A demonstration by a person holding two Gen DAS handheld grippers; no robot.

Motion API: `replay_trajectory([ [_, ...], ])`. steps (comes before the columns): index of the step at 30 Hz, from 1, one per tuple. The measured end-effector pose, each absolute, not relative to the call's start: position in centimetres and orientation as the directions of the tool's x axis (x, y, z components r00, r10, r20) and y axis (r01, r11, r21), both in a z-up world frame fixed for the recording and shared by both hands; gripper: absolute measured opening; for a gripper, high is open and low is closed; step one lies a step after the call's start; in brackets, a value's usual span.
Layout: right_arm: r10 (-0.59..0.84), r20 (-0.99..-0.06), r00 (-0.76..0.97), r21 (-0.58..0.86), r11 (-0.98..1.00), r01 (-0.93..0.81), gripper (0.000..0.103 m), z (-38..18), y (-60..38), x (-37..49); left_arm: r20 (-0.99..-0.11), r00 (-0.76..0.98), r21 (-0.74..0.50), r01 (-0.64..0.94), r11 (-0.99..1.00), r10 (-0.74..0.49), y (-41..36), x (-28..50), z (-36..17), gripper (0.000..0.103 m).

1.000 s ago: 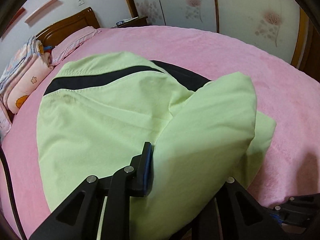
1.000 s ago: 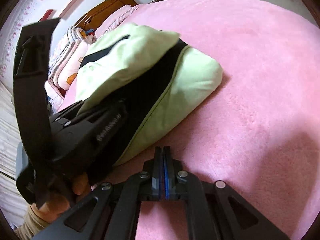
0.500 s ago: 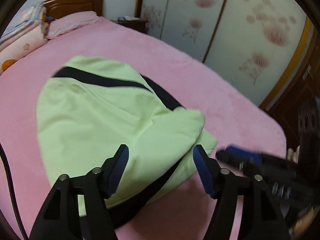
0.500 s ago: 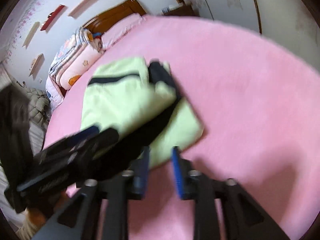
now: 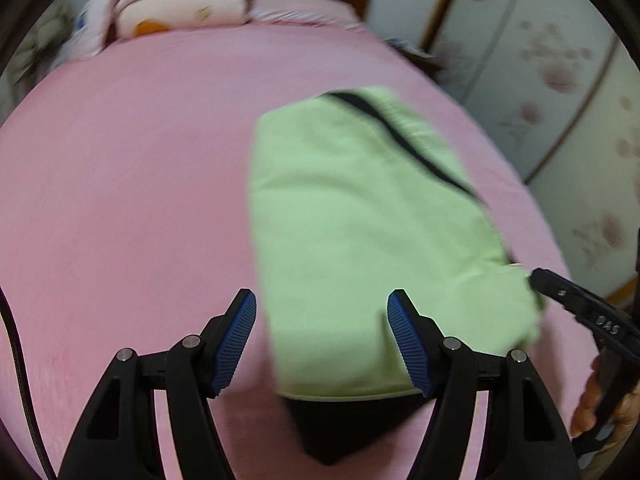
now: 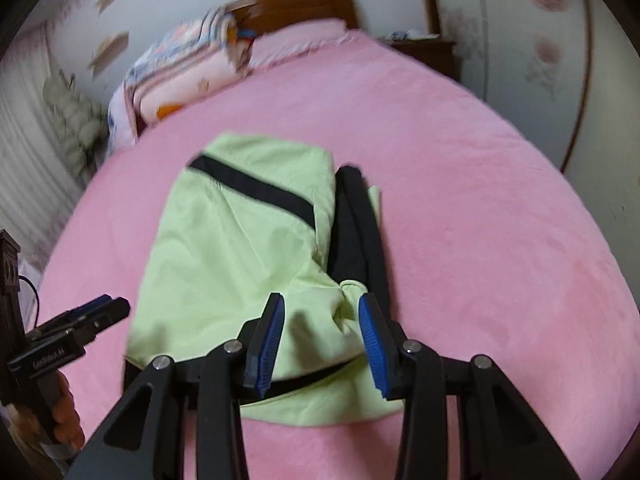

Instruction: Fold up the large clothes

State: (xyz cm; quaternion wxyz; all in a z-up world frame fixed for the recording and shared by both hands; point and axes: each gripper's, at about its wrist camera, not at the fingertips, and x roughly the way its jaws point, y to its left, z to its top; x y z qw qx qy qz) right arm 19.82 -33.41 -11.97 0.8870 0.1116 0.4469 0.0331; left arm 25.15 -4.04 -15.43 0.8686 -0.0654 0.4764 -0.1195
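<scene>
Left gripper (image 5: 322,340) and right gripper (image 6: 322,344) hung above the folded lime-green garment with black stripes (image 6: 248,264), jaws having just spread apart, nothing clamped; the garment lay on the pink plush bedspread (image 6: 480,220), striped quilt stack (image 6: 180,64) beyond.

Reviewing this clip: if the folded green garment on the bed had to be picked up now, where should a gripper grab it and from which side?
Probably the near folded edge of the green garment, approached from the camera side: there the layers bunch thickly between the open right gripper, above the pink bed.
</scene>
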Motion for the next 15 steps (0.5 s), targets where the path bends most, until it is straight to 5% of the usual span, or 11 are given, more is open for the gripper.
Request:
replay_trajectory([
  [4, 0.202, -0.828, 0.524, 0.235, 0.972, -0.003, 0.038, -14.4, -33.2, 21.7, -0.824, 0.491, -0.265, 0.108, 0.958, -0.283, -3.3, 25.4, -18.0, 0.068],
  [8, 0.218, -0.853, 0.473, 0.23, 0.973, -0.032, 0.012, -16.0, -33.1, 22.3, -0.82, 0.496, -0.268, 0.109, 0.957, -0.286, -3.4, 25.9, -18.4, 0.071],
  [15, 0.174, -0.764, 0.622, 0.218, 0.976, -0.005, 0.004, -12.5, -33.0, 17.2, -0.814, 0.497, -0.257, 0.159, 0.953, -0.302, -4.4, 25.0, -17.9, 0.071],
])
